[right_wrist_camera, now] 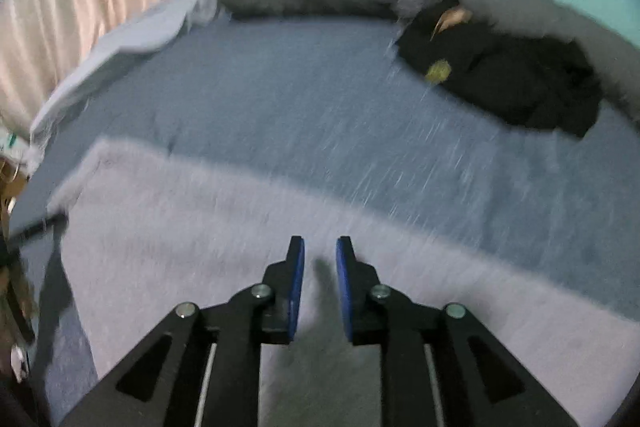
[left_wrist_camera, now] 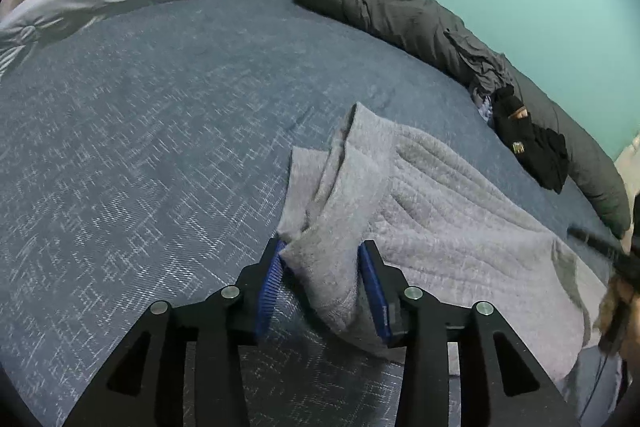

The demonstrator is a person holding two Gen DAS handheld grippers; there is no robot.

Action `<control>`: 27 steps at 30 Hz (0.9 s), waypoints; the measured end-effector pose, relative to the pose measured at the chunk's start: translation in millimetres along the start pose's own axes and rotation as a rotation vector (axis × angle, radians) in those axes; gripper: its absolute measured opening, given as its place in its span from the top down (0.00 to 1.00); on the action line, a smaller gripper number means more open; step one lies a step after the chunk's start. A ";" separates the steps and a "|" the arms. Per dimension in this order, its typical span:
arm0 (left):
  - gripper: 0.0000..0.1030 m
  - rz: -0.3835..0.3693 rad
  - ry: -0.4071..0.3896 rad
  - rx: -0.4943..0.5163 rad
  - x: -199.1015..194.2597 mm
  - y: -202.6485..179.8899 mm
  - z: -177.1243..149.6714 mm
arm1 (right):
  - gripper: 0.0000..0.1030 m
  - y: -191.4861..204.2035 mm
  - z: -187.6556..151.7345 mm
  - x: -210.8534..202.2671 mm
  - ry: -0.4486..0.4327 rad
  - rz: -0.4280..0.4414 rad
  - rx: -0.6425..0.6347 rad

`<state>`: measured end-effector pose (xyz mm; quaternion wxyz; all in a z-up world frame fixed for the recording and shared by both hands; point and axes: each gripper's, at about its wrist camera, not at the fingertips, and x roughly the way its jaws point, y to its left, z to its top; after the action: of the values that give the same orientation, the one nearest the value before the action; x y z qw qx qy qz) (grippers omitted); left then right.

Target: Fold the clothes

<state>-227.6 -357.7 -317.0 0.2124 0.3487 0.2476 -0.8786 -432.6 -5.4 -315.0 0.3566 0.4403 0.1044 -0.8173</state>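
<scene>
On a blue patterned bed (left_wrist_camera: 140,147), the left hand-held gripper (left_wrist_camera: 326,263) pinches a fuzzy grey garment's (left_wrist_camera: 440,195) bunched edge mid-fold, ready to carry across; the right hand-held gripper (right_wrist_camera: 320,259) hovers slightly parted, empty.

Both the left gripper (left_wrist_camera: 325,259) and right gripper (right_wrist_camera: 320,255) have angular black fingers with triangular cut-outs, round silver screws at the joints, and ribbed blue pads (left_wrist_camera: 269,279)

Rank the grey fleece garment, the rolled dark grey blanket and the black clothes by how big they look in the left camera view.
1. grey fleece garment, though nearness to the camera inflates it
2. rolled dark grey blanket
3. black clothes
</scene>
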 end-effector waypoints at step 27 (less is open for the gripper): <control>0.52 -0.040 -0.066 0.095 -21.7 -55.0 -14.6 | 0.41 -279.4 -223.2 -213.4 -0.206 -0.403 0.734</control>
<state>-235.8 -301.6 -294.9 0.1862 0.3244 0.2054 -0.9044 -400.7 409.8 -317.3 0.0181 0.4249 -0.1454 -0.8933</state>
